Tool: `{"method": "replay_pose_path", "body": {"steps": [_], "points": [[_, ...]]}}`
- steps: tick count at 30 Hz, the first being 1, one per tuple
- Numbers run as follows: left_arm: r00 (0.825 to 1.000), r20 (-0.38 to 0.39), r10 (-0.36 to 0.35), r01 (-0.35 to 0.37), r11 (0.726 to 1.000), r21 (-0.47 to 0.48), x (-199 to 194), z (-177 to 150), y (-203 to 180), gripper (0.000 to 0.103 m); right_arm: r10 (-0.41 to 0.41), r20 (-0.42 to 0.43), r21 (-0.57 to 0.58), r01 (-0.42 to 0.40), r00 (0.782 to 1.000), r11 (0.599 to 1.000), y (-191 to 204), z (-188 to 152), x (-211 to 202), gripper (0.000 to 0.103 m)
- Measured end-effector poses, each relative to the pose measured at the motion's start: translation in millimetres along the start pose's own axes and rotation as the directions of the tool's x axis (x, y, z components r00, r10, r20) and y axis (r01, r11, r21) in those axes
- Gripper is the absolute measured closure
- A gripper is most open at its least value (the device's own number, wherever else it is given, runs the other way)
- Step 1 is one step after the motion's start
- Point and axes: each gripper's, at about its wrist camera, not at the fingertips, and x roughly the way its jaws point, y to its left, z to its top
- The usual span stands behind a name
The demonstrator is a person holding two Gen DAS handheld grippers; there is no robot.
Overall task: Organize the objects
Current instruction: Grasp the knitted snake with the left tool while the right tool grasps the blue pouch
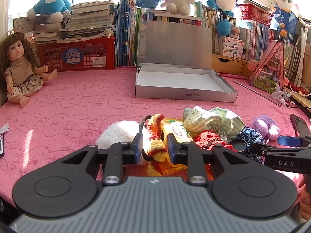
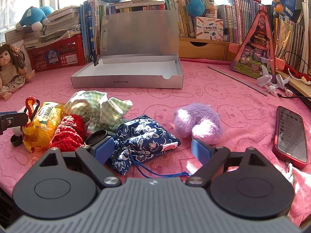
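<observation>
A: Nearest in the left wrist view, the left gripper point(image 1: 154, 148) is clenched on the yellow-and-red crocheted toy point(image 1: 155, 145); a white plush point(image 1: 118, 134) lies at its 10 o'clock.

B: The right wrist view shows little of that toy. Here the right gripper point(image 2: 153, 149) stands released, spread over the navy floral pouch point(image 2: 143, 136) without pressing it; a round black lid point(image 2: 98, 136) sits by its left finger.

A: Only your view shows the whole phone point(image 2: 290, 136), at 3 o'clock.

B: Yes. The purple plush point(image 2: 198, 124) is at 1 o'clock, and the red crochet piece point(image 2: 68, 134) touches the yellow packet point(image 2: 43, 124) at 10 o'clock. Its print is too small to read.

A: Further on, the green checked cloth point(image 1: 211, 119), then the open silver box point(image 1: 182, 85) at 12 o'clock on the pink tabletop point(image 1: 77, 101).

B: Its front reads "NO.A-2224", upside down.

A: The arm at my right edge reads "DAS". The doll point(image 1: 21, 68) sits far at 10 o'clock.
</observation>
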Motion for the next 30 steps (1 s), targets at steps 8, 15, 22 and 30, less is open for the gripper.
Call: {"method": "replay_pose_path", "body": {"steps": [8,15,22,30], "points": [[1.000,-0.027,0.011,-0.011,1.000,-0.008,15,-6,0,0.071,0.000,-0.019,-0.029,0.000,1.000,1.000,10,3,16,0.011],[1.000,-0.013,0.019,-0.019,1.000,0.025,24,-7,-6,0.069,-0.004,-0.026,-0.029,0.003,1.000,1.000,11,2,22,0.008],[0.997,-0.003,0.072,-0.072,0.994,0.088,29,-15,-11,0.052,0.015,-0.039,-0.004,-0.015,0.999,1.000,6,-2,22,0.008],[0.999,-0.017,0.037,-0.037,0.999,0.004,25,-16,2,0.054,0.047,-0.045,0.031,-0.046,0.998,0.998,1,-6,13,0.023]]}}
